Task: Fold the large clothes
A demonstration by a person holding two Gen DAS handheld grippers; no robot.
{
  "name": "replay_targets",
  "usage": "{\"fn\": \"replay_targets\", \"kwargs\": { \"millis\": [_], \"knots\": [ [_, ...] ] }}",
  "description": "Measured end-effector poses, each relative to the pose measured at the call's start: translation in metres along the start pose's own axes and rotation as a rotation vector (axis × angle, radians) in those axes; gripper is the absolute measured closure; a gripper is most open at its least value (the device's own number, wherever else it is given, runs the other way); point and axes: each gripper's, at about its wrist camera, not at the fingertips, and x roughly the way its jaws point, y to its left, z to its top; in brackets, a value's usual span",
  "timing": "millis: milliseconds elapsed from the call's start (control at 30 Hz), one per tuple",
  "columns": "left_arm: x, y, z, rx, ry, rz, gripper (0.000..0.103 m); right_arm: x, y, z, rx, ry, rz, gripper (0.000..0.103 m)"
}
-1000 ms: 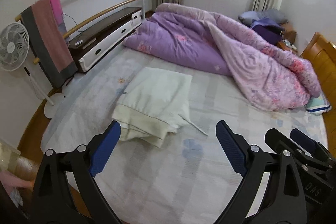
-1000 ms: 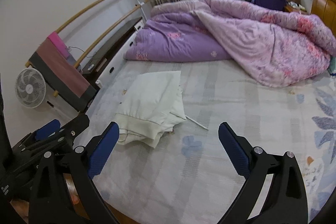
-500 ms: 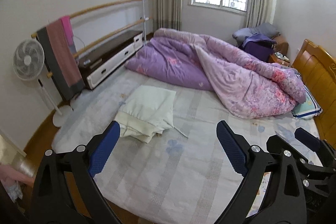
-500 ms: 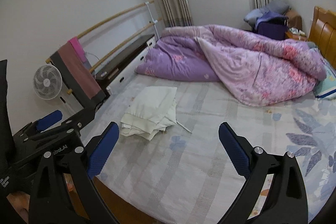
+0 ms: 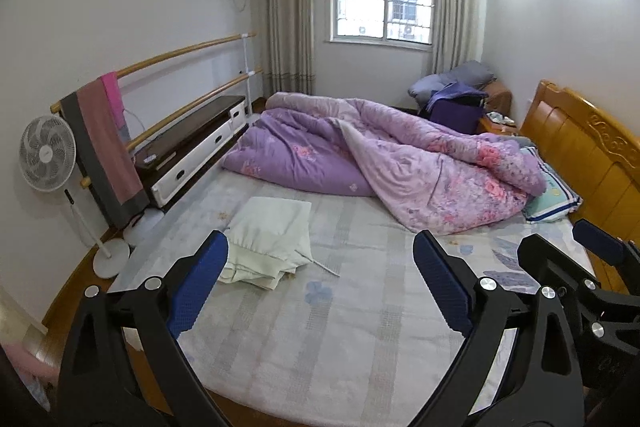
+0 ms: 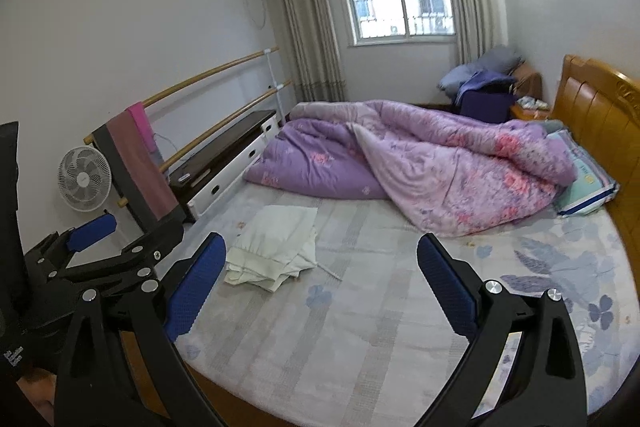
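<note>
Both claws gape wide, holding nothing — left gripper [image 5: 320, 269], right gripper [image 6: 320, 271]. The folded cream garment [image 5: 270, 241] — perhaps trousers — lies near the bed's [image 5: 340, 339] left edge, purple quilt [image 5: 384, 163] beyond.

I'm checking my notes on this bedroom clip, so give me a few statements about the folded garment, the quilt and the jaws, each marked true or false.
1. The cream garment lies folded on the bed. True.
2. The left gripper is shut on the garment. False: its jaws are open and apart from it.
3. The purple quilt is spread flat. False: it is bunched up.
4. The right gripper holds nothing. True.
5. A fan stands beside the bed. True.
</note>
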Motion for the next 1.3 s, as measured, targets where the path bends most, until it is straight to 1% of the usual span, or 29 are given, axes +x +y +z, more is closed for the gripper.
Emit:
{"fn": "replay_targets", "kwargs": {
  "millis": [267,467,567,700,900,1300],
  "knots": [
    [-0.056,0.018,0.002,0.051,-0.096,-0.019,0.009,-0.056,0.030,-0.005,-0.006,-0.079,-0.063,0.010],
    [-0.083,0.030,0.003,0.057,-0.117,-0.063,0.008,-0.081,0.044,-0.004,-0.017,-0.105,-0.092,0.010],
    [-0.095,0.034,0.003,0.069,-0.134,-0.070,0.008,-0.090,0.047,-0.005,-0.023,-0.113,-0.097,0.010],
    [-0.103,0.038,0.003,0.080,-0.138,-0.073,0.007,-0.101,0.051,-0.008,-0.012,-0.115,-0.097,0.010],
    [-0.111,0.039,0.004,0.085,-0.162,-0.064,0.007,-0.105,0.052,-0.008,-0.008,-0.121,-0.096,0.010],
    [-0.107,0.040,0.004,0.082,-0.155,-0.063,0.007,-0.103,0.049,-0.009,-0.011,-0.117,-0.099,0.010]
  ]
}}
